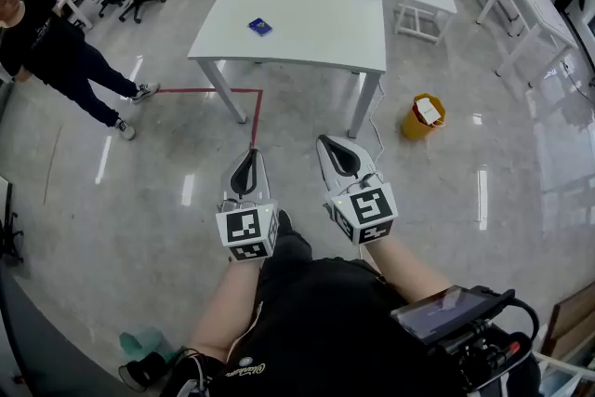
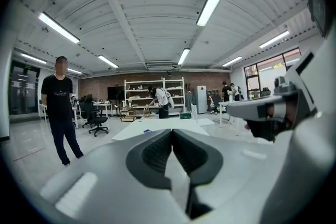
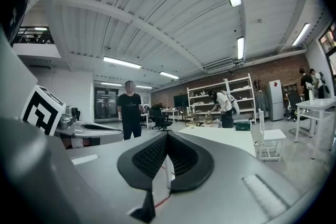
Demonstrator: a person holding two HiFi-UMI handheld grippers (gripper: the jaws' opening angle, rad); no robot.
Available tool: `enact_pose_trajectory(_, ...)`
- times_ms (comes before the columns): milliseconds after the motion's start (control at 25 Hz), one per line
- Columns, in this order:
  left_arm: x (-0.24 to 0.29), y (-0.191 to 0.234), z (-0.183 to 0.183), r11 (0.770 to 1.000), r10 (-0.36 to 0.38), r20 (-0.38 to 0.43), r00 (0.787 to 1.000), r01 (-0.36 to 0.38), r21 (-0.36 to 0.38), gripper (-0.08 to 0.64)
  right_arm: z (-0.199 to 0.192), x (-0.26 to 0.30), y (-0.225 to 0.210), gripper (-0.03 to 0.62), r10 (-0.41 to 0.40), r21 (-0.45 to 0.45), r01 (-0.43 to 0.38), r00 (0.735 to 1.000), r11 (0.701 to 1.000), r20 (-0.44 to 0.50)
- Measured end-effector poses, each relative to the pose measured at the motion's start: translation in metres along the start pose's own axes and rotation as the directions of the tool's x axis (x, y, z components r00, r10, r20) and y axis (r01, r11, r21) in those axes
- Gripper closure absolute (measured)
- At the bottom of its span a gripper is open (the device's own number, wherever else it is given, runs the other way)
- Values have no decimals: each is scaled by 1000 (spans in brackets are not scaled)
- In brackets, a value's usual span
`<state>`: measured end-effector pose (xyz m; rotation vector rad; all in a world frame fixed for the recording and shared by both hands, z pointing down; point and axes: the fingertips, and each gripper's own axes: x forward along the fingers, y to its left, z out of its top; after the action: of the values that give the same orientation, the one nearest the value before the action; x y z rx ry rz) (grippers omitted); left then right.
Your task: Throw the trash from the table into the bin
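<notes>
Trash: blue square packet (image 1: 260, 26), white rectangular counter (image 1: 307, 46), twelve o'clock.
Bin: yellow round bucket (image 1: 423, 118), two o'clock.
Tongs: left tongs (image 1: 249, 155), right tongs (image 1: 327, 144) together, empty, likely pre-reach.

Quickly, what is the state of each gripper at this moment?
Left gripper: closed, holding nothing.
Right gripper: closed, holding nothing.

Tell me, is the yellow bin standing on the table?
No, the yellow bin stands on the floor beside the white table.

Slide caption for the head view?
Shut, the left gripper and right gripper face a white table bearing a blue item; yellow bin beside.
</notes>
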<state>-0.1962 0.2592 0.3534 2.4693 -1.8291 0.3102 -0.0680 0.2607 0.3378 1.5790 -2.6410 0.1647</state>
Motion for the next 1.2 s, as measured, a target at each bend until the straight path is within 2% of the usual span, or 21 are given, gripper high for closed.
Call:
enact_pose_trajectory(160,46,23,-3,1000,8,9,1000,-8,-6,551,-9,46,-15,594,7,-1,-7,1000,1000,-15)
enact_pose_trajectory(320,120,58,4,1000,-6,30,1000,6,1,551,-11,119,-47,594,-16,-10,15,1000,1000,-25)
enact_pose_trajectory(520,227,122,26,999,-44,25,999,43,19,551,14,244,-76,594,-40,-19,40,999,999,-18)
enact_pose_trajectory(680,294,160,41,996,-88,17,996,87,34,551,29,323,-95,594,-69,-9,68,997,998,-28)
enact_pose_trajectory(840,336,180,35,996,-90,5,996,90,11,551,28,369,-106,594,-62,-10,62,997,998,-35)
enact_pose_trajectory(960,365,192,44,997,-81,8,997,81,-5,551,38,401,-119,594,-51,-22,50,998,999,-40)
enact_pose_trajectory(1200,406,221,35,997,-59,-23,998,58,-42,551,27,454,-129,594,-18,-27,15,994,1000,-104)
